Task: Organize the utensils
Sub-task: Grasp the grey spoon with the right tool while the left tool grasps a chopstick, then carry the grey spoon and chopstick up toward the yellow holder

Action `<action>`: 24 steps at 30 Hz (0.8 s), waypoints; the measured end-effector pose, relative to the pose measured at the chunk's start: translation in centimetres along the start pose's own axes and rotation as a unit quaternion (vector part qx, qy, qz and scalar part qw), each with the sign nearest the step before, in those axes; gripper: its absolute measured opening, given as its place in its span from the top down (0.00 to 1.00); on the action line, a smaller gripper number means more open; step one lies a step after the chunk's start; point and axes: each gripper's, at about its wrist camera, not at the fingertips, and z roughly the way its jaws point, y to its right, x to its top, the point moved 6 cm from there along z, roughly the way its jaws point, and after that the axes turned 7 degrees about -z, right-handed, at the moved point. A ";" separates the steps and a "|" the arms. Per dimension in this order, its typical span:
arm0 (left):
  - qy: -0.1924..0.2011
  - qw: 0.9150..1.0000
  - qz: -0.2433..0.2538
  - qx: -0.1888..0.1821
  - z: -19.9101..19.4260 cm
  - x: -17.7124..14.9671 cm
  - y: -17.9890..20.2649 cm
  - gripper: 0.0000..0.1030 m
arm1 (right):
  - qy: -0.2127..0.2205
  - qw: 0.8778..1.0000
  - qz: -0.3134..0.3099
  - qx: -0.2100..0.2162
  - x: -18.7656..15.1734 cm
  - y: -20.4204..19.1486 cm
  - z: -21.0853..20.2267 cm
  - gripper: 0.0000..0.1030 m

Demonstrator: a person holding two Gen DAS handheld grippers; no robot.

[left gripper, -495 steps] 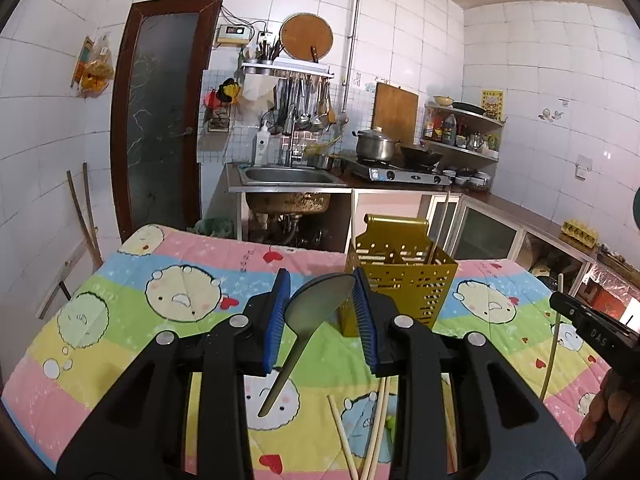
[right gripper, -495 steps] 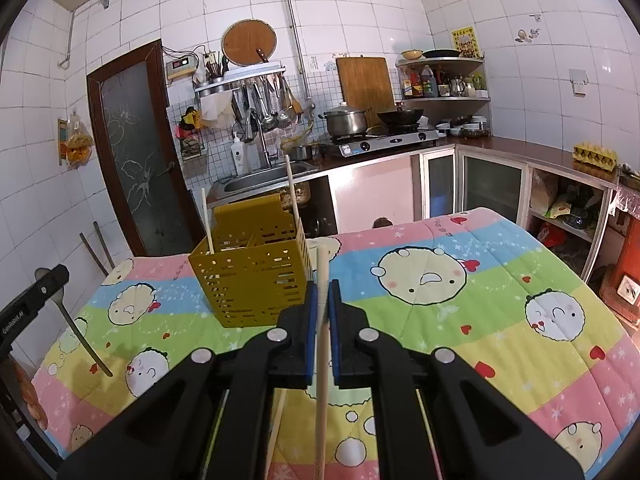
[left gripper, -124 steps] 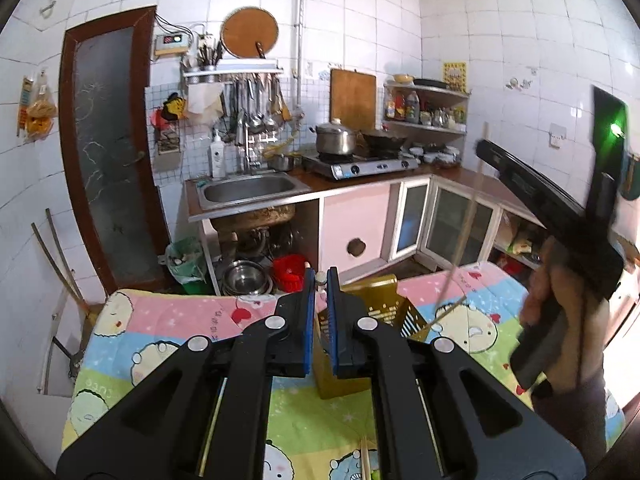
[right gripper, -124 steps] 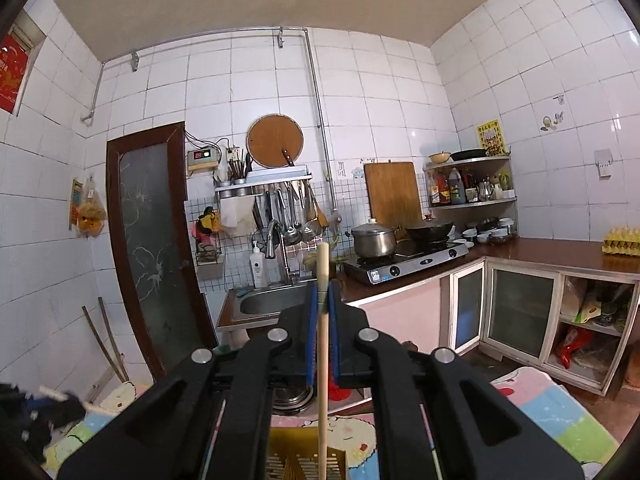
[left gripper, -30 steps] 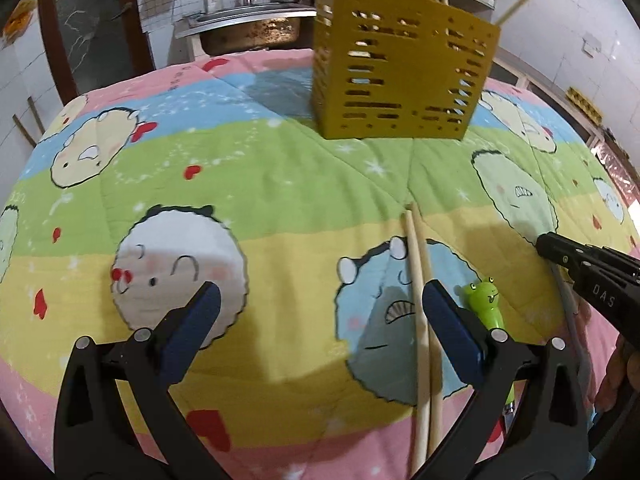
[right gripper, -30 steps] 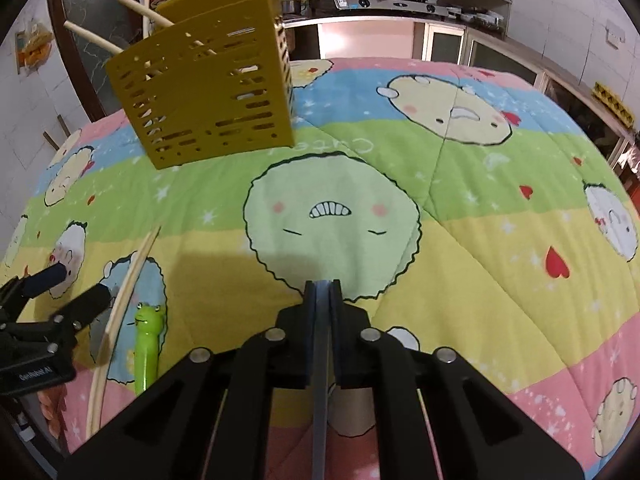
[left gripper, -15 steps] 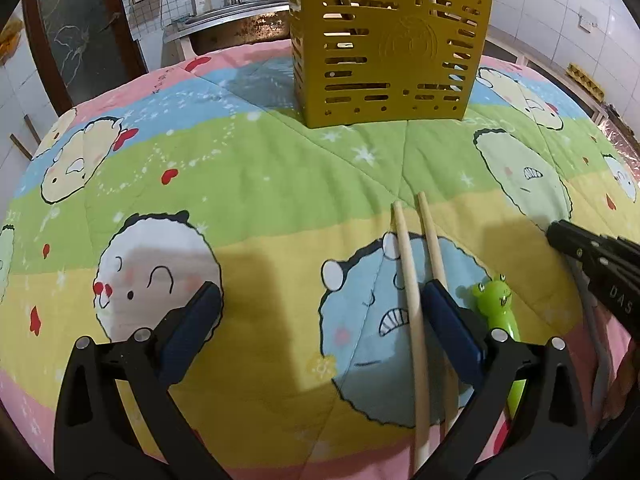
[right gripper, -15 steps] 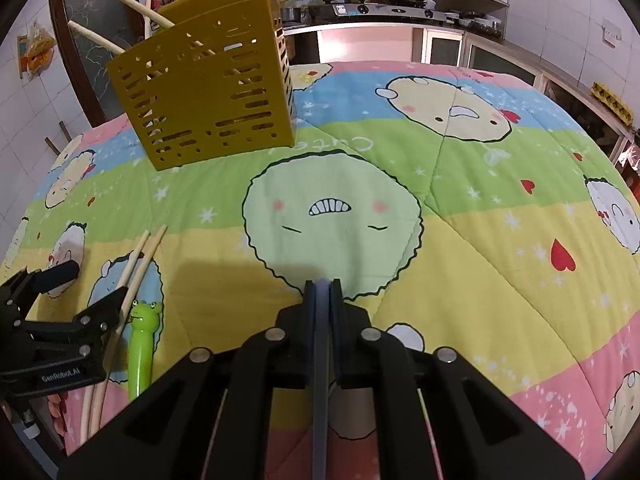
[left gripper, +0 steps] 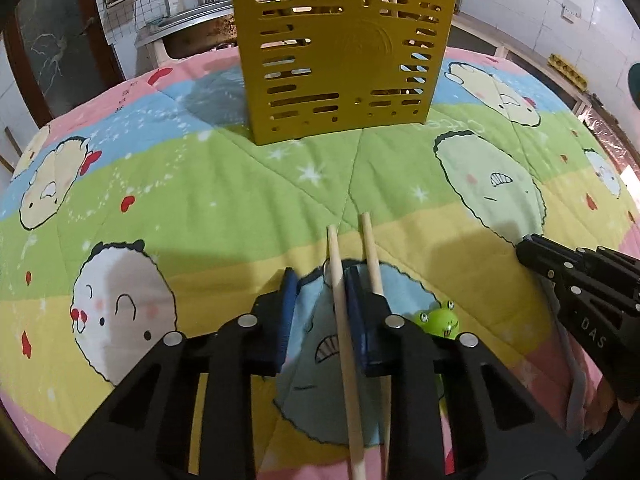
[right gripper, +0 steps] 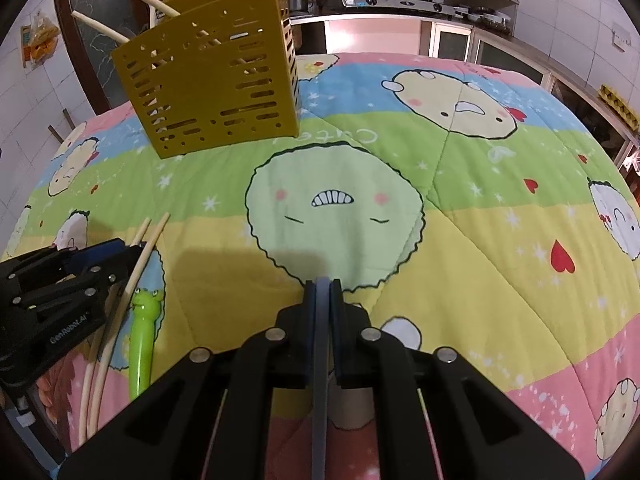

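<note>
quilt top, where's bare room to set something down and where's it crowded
Free: the wide stretch of quilt right of the yellow utensil holder, and the patch left of the left gripper. Crowded: around that gripper, whose jaws are closing around one chopstick, beside the second chopstick and green frog utensil.

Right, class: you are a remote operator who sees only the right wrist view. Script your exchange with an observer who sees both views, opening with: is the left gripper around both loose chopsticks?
Observer: No. The left gripper has its jaws closing around one chopstick only. The other chopstick lies outside its right-hand pad.
Operator: Is the frog-headed utensil between the jaws?
Observer: No. The frog-headed utensil lies beyond that second chopstick, partly hidden behind the finger.
Operator: Where is the yellow holder from there?
Observer: The yellow holder stands straight ahead, its slotted wall facing the gripper.
</note>
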 end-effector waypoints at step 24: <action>0.128 0.990 -0.056 -0.015 -8.7 1.3 -2.5 0.96 | 0.149 0.989 0.014 0.011 2.1 -0.2 -9.5 0.93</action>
